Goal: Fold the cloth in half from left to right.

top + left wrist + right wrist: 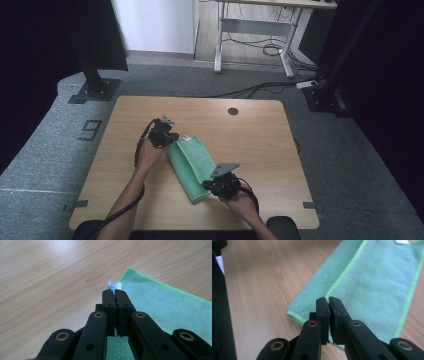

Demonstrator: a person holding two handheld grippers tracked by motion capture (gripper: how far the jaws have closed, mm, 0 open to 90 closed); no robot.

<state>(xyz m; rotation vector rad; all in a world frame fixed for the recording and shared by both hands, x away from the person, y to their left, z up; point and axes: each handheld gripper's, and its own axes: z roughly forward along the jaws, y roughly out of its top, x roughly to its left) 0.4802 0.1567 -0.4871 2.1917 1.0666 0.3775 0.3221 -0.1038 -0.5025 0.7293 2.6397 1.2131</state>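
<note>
A green cloth (192, 160) lies folded into a long strip on the wooden table (250, 135), running from the middle toward the near edge. My left gripper (175, 139) is at its far end. In the left gripper view this gripper (114, 291) has its jaws pressed together at the cloth (160, 302) corner, where a white label (114, 285) pokes out past the tips. My right gripper (206, 185) is at the near end. In the right gripper view it (327, 299) is shut on the pale hem of the cloth's (374, 282) upper layer.
A round cable hole (233, 111) sits near the table's far edge. Black stand bases rest on the grey floor at the back left (95, 90) and back right (325, 97). A white desk frame (255, 30) and loose cables lie beyond. Bare wood surrounds the cloth.
</note>
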